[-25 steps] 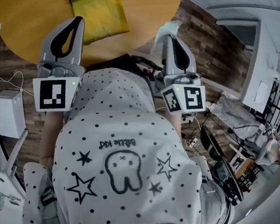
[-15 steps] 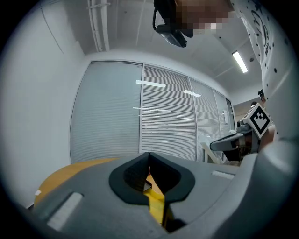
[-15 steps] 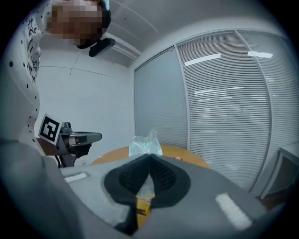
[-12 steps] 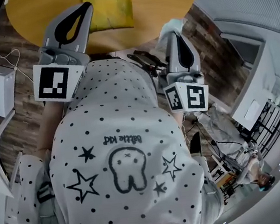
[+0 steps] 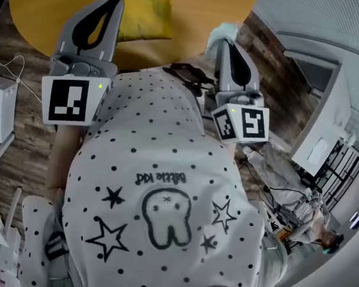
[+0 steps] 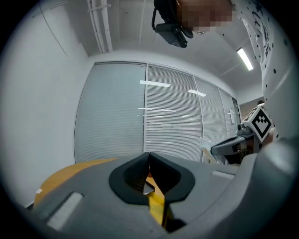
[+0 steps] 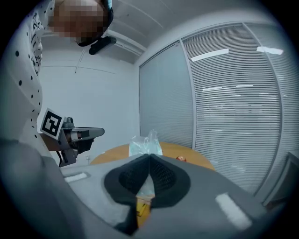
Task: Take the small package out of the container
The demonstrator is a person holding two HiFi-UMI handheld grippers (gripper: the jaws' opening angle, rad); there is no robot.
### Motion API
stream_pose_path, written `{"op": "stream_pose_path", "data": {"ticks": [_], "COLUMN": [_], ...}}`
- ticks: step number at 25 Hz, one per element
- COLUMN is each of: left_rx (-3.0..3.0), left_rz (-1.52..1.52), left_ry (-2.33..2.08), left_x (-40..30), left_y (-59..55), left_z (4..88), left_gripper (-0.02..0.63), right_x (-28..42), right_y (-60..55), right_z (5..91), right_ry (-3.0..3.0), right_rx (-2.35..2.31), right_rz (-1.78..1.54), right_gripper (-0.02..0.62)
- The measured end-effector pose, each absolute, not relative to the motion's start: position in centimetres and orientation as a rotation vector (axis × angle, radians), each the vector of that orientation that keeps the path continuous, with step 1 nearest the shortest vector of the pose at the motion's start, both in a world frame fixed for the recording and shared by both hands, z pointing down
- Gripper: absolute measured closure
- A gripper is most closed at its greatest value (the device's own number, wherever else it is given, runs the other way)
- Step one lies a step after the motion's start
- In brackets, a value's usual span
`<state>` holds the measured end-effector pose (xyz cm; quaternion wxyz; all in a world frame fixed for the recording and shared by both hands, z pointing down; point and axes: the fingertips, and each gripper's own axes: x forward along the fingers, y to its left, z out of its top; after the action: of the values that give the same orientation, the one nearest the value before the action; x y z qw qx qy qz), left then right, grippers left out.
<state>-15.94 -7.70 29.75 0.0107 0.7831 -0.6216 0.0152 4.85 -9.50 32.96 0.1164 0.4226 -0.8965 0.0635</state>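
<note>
**Item 1: small package** (image 7: 144, 144). Clear crinkled plastic film with pale blue-green contents and a gathered, peaked top. It is pinched at its lower end by the right gripper (image 7: 149, 156), whose dark textured pads are pressed together on it. It stands up beyond the jaw tips, its long axis running along the jaws. In the head view it hangs about the near right edge of the table (image 5: 215, 0), right of the yellow container (image 5: 142, 15) and clear of it. Judged as already out of the container.

**Item 2: yellow container.** Soft-looking and matt, roughly rectangular. It lies on the table directly ahead of the left gripper (image 5: 112, 2), which is the nearer tool to it. Whether it holds anything cannot be told.

**Item 3: left gripper.** Grey moulded shell with black ribbed pads. In the left gripper view the jaws are pressed together with nothing between them. Only a strip of yellow shows through the gap below the tips.

**Item 4: table.** Round, with a smooth orange-brown wood top. In the right gripper view a small red-orange object (image 7: 181, 158) lies on it, too small to name.

**Handling note (judgement).** The coming move turns on the package lying right of the container, over the table edge. Setting it down calls for carrying it forward onto bare tabletop, and thin film may slip or crumple.
</note>
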Motion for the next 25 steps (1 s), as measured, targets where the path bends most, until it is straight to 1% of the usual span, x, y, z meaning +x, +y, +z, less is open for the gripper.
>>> {"op": "stream_pose_path", "data": {"ticks": [25], "left_rx": [2.459], "left_rz": [0.052], "left_ry": [-1.901], "left_x": [-15.45], "left_y": [-8.01], "left_z": [29.82], "left_gripper": [0.595], "right_x": [5.03], "right_y": [-9.08], "right_z": [33.08], "right_ry": [-2.602], "right_rx": [1.233], "right_rz": [0.181], "right_gripper": [0.591]}}
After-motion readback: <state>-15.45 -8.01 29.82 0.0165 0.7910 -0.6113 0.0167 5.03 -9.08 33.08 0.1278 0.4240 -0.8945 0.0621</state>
